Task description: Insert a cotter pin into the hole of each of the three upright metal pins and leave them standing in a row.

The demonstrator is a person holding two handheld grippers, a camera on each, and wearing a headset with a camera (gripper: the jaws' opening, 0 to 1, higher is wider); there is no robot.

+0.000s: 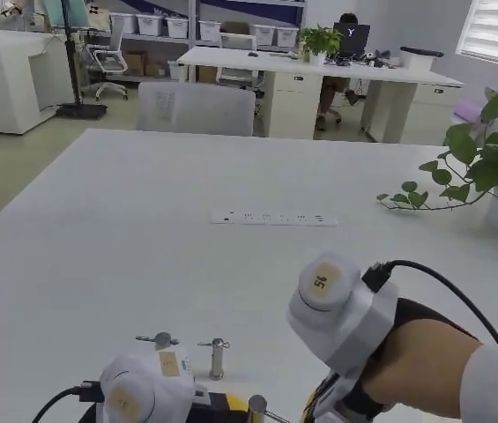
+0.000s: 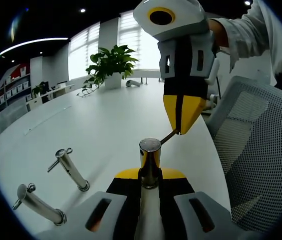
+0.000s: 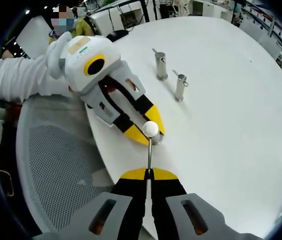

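Pin three is the one in play. In the head view, the first pin [image 1: 164, 340] and second pin [image 1: 218, 354] stand upright on the table [image 1: 231, 176], each with a cotter through its top. The third pin [image 1: 257, 407] is just beside them, held in my left hand-held gripper [image 1: 231, 405]. My right hand-held gripper [image 1: 317, 405] is close in on the other side.

In the left gripper view, my left hand-held gripper [image 2: 149, 175] is clamped on the third pin [image 2: 149, 157], head up. The right hand-held gripper [image 2: 180, 127] comes in from above, pinching the cotter pin [image 2: 169, 136]. Its tip is right at the pin head. I can't see the hole, so I can't tell if it's started.

In the right gripper view, my right hand-held gripper [image 3: 149, 172] is closed on the cotter pin [image 3: 149, 152], which points straight at the third pin [image 3: 150, 129].

My take: freeze the left hand and push along the wire's own line. If it snags, roll the pin a touch rather than forcing it, since thin wire probably bends. Then stand it in line with the other two.
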